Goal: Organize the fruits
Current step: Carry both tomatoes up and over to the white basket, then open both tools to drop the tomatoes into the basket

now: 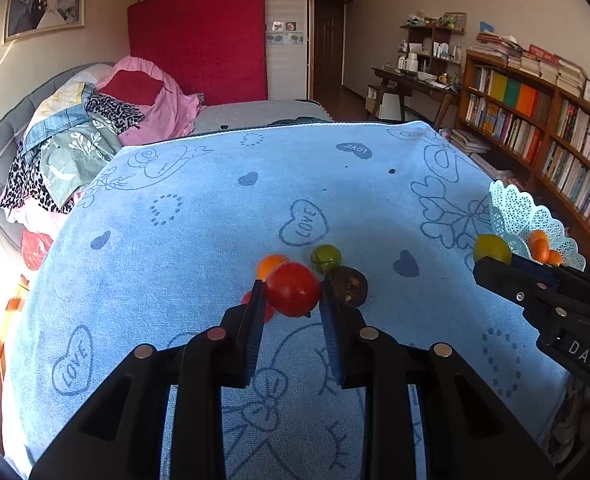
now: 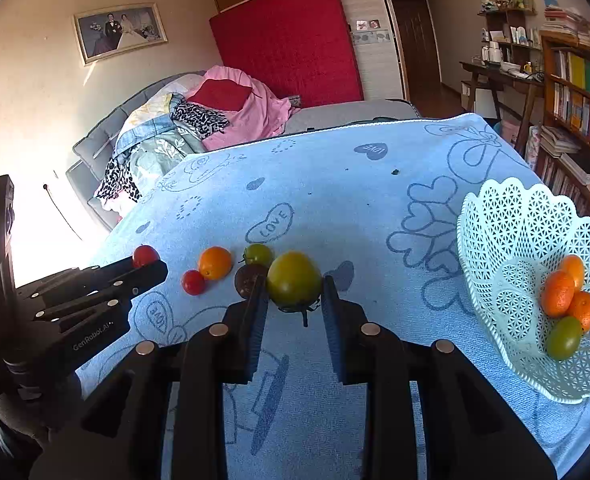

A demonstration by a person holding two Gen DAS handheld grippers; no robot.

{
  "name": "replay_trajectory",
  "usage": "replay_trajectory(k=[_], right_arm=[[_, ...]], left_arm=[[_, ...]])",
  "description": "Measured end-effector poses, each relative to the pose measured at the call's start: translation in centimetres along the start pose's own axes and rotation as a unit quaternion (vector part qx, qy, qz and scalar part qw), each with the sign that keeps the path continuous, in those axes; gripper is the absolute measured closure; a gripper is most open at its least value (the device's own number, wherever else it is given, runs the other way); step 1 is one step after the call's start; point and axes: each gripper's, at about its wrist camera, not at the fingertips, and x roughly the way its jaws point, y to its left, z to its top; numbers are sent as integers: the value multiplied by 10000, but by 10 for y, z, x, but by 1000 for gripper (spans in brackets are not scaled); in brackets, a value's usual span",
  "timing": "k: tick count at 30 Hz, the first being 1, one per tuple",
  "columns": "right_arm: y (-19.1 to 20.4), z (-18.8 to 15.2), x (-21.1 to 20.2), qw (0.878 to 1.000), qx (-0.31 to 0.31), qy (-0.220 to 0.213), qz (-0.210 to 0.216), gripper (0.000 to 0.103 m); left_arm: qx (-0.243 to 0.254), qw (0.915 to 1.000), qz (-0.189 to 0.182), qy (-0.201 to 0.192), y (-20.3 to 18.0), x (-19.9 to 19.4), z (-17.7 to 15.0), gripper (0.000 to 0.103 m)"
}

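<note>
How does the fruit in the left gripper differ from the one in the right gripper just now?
The red tomato between the left gripper fingers is glossy red; the yellow-green tomato in the right gripper is dull yellow-green. A dark stem shows under the yellow-green tomato, only a tiny dark speck under the red tomato. Both are round, each sitting between its gripper's fingers above the blue towel.

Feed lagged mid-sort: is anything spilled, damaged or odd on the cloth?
Nothing spilled. Small dark specks dot the blue towel at its far side, and one dark, blotchy fruit among the loose fruit may be spoiled; I cannot tell.
</note>
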Motion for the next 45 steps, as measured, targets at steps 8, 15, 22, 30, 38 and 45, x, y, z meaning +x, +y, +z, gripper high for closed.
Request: replay_trajectory(k=[8, 15, 22, 30, 38, 45], right_arm=[[-30, 0, -27, 9992, 161, -194, -319, 75], [-69, -8, -49, 9961, 415, -246, -738, 75], [-99, -20, -63, 9927, 658, -247, -983, 75], [-119, -25, -67, 9903, 859, -224, -1068, 75], [-134, -24, -69, 9866, 1065, -197, -1224, 75], [-146, -24, -72, 9844, 1189, -213, -1281, 75]], left_arm=[[200, 9997, -129, -46, -25, -2, 6, 76], [353, 9990, -256, -53, -48, -2, 10, 76], [595, 9973, -436, -58, -79, 2, 14, 76], [770, 9945, -696, -140, -111, 4, 27, 75], [1041, 9889, -1041, -201, -149, 12, 36, 75], [1148, 9848, -1289, -184, -169, 21, 42, 75]])
